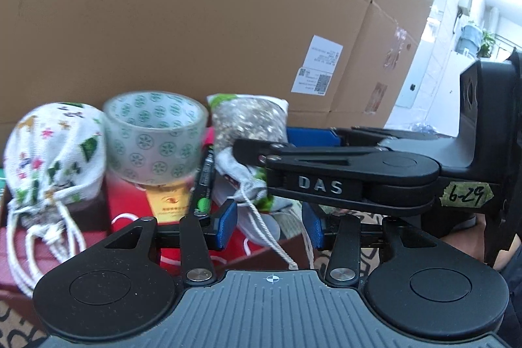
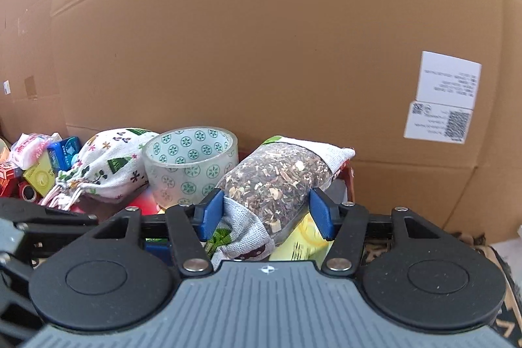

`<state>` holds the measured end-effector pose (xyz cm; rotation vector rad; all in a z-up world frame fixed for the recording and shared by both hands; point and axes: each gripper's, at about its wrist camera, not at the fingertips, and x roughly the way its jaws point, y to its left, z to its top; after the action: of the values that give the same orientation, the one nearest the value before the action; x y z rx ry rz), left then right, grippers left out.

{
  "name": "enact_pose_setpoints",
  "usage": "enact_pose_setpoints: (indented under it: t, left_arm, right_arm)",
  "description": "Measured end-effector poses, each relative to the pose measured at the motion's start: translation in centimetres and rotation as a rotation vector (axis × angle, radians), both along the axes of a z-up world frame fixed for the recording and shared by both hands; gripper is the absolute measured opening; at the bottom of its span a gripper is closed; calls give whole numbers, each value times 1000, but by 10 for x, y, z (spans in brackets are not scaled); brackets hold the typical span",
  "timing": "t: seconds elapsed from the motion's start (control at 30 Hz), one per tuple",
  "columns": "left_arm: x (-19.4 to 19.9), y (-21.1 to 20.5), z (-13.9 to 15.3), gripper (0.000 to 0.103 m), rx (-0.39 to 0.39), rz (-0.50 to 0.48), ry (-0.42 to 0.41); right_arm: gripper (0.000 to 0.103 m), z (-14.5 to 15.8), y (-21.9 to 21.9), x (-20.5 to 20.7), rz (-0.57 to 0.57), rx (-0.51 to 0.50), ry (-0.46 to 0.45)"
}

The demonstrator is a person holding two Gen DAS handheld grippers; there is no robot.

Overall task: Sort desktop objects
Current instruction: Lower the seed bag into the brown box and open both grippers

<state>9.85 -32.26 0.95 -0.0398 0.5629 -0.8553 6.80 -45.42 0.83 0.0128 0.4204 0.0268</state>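
The right tongs [image 2: 267,212] hold a sachet of dried herbs [image 2: 277,178], their blue pads [image 2: 211,212] pressed against its clear middle, where the filling gives a firm bulk to squeeze. The sachet sits just right of the tape roll [image 2: 191,163], tilted, its far end toward the cardboard box [image 2: 277,38] behind. A printed drawstring pouch [image 2: 107,167] lies just left of the tape roll, and small packets [image 2: 42,162] are heaped further left. The left tongs [image 1: 270,225] stand moderately wide and hold nothing; they hover in front of the tape roll, with the sachet's cord [image 1: 261,224] hanging between their pads, likely waiting to steady or take it.
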Motion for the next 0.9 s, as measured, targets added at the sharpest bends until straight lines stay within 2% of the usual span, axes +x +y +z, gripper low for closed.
enact_pose_setpoints:
  t: [0.1, 0.17, 0.2, 0.23, 0.4, 0.5, 0.63, 0.9]
  left_arm:
    - [2, -3, -3, 60, 11, 15, -10]
    - [2, -1, -5, 60, 13, 21, -11]
    - [1, 2, -6, 60, 7, 27, -10]
    - [0, 6, -7, 63, 0, 38, -12]
    - [-7, 18, -5, 72, -44, 63, -22]
    - [-18, 23, 0, 89, -55, 92, -46]
    - [-32, 29, 4, 91, -47, 101, -96]
    - [-58, 56, 0, 100, -62, 145, -92]
  right_arm:
    - [64, -1, -5, 11, -3, 24, 5]
    - [67, -2, -5, 8, -11, 36, 3]
    - [71, -3, -4, 5, -16, 35, -2]
    - [76, -3, -3, 2, -25, 27, -9]
    - [79, 1, 1, -16, -46, 32, -36]
    - [82, 7, 5, -26, -68, -4, -55]
    - [84, 11, 6, -39, -98, 1, -62]
    - [90, 4, 13, -62, -158, 47, -50]
